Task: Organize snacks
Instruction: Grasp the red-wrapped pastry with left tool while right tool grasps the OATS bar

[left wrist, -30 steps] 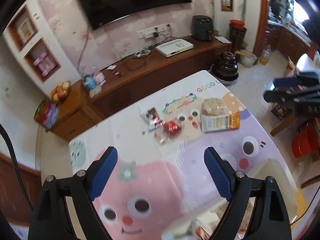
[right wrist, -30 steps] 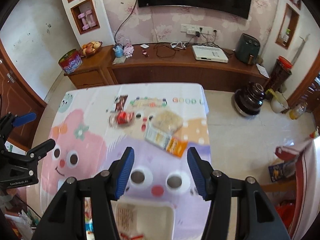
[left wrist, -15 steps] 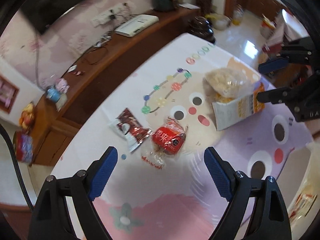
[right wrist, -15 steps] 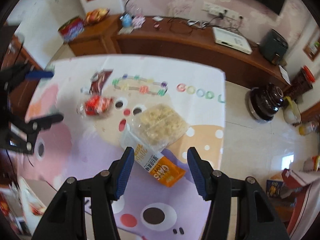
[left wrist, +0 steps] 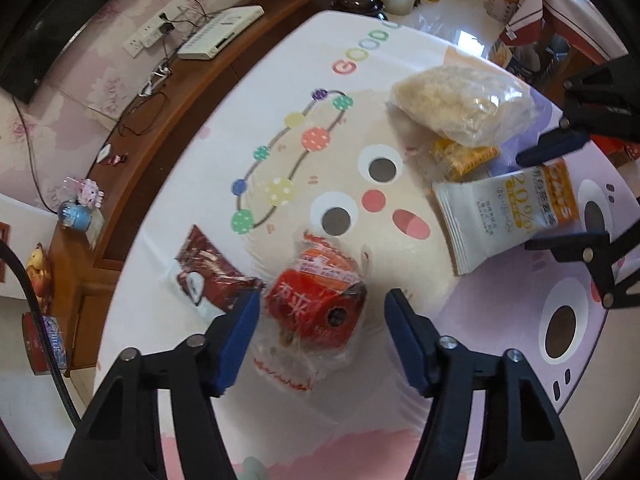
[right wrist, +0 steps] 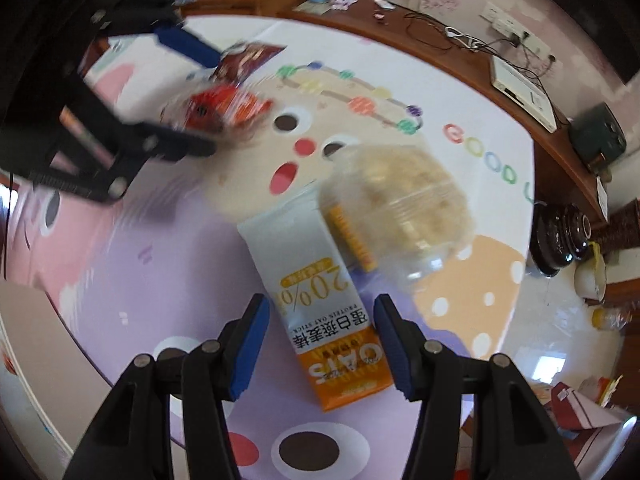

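Observation:
My left gripper [left wrist: 322,312] is open, its jaws on either side of a red snack in a clear bag [left wrist: 316,304] on the cartoon tablecloth [left wrist: 280,92]. A dark red packet [left wrist: 208,272] lies just left of it. My right gripper [right wrist: 322,320] is open around the orange end of a white and orange oat stick pack [right wrist: 320,312]. A clear bag of pale puffed snacks [right wrist: 404,196] rests on that pack's far end. The right gripper also shows in the left wrist view [left wrist: 560,196], and the left gripper in the right wrist view [right wrist: 188,96].
A wooden sideboard [right wrist: 440,64] runs behind the table with a white set-top box [left wrist: 220,32], cables and small ornaments. A dark pot [right wrist: 564,236] and a white bowl stand on the floor to the right. The table edge curves close on the right.
Both grippers have come down and forward onto the table. The left one now straddles the red snack bag, the right one straddles the oat stick pack. Both jaws have narrowed somewhat.

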Demonstrator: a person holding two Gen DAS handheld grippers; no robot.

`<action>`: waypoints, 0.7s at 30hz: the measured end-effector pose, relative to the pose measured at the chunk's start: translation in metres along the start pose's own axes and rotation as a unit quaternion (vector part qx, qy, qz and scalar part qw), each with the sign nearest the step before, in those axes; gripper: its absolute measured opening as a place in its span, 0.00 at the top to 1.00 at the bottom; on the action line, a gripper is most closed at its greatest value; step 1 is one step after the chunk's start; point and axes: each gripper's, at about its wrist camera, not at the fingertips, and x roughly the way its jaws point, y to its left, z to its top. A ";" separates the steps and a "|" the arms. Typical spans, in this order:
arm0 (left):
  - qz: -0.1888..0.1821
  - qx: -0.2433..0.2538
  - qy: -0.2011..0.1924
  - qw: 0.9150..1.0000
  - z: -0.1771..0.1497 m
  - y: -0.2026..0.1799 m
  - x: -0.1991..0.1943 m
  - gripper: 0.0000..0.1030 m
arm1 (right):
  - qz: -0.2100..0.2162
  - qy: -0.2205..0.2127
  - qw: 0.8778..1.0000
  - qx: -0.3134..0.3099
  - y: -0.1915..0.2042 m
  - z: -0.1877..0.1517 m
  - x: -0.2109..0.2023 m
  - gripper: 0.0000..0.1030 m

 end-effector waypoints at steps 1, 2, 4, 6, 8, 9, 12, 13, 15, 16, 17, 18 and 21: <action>0.000 0.004 0.002 1.000 0.000 -0.002 0.003 0.40 | 0.000 0.002 1.000 -0.004 0.003 -0.002 0.002 0.54; 0.001 0.007 0.002 1.000 0.000 -0.003 0.005 0.40 | 0.000 0.003 1.000 -0.008 0.006 -0.004 0.002 0.56; 0.001 0.010 0.003 1.000 -0.002 -0.005 0.009 0.41 | 0.002 -0.004 1.000 -0.010 0.012 -0.008 -0.001 0.59; -0.007 0.005 0.001 1.000 -0.002 -0.004 0.009 0.43 | 0.009 -0.001 1.000 -0.010 0.016 -0.013 -0.003 0.60; -0.011 -0.001 -0.002 1.000 -0.003 -0.003 0.009 0.48 | 0.015 0.003 1.000 -0.013 0.021 -0.016 -0.004 0.61; -0.008 -0.002 -0.004 1.000 -0.003 -0.003 0.008 0.56 | 0.017 0.003 1.000 -0.017 0.024 -0.019 -0.007 0.61; -0.007 -0.007 -0.003 1.000 -0.007 -0.005 0.006 0.57 | 0.021 -0.002 1.000 -0.018 0.030 -0.026 -0.015 0.62; -0.014 -0.017 -0.003 1.000 -0.009 -0.007 0.003 0.58 | 0.020 -0.006 1.000 -0.014 0.030 -0.028 -0.019 0.62; -0.027 -0.039 -0.001 0.999 -0.014 -0.007 0.000 0.58 | 0.019 -0.015 1.000 0.001 0.028 -0.030 -0.027 0.62; -0.033 -0.054 0.000 0.998 -0.018 -0.006 -0.004 0.59 | 0.021 -0.021 1.000 0.010 0.028 -0.030 -0.031 0.62; -0.035 -0.064 -0.001 0.997 -0.022 -0.006 -0.007 0.59 | 0.023 -0.030 0.999 0.018 0.027 -0.031 -0.037 0.62; -0.035 -0.077 -0.002 0.996 -0.025 -0.006 -0.012 0.59 | 0.025 -0.035 0.999 0.024 0.027 -0.033 -0.041 0.62; -0.034 -0.126 -0.016 0.991 -0.041 -0.005 -0.036 0.59 | 0.019 -0.052 0.998 0.033 0.025 -0.035 -0.055 0.62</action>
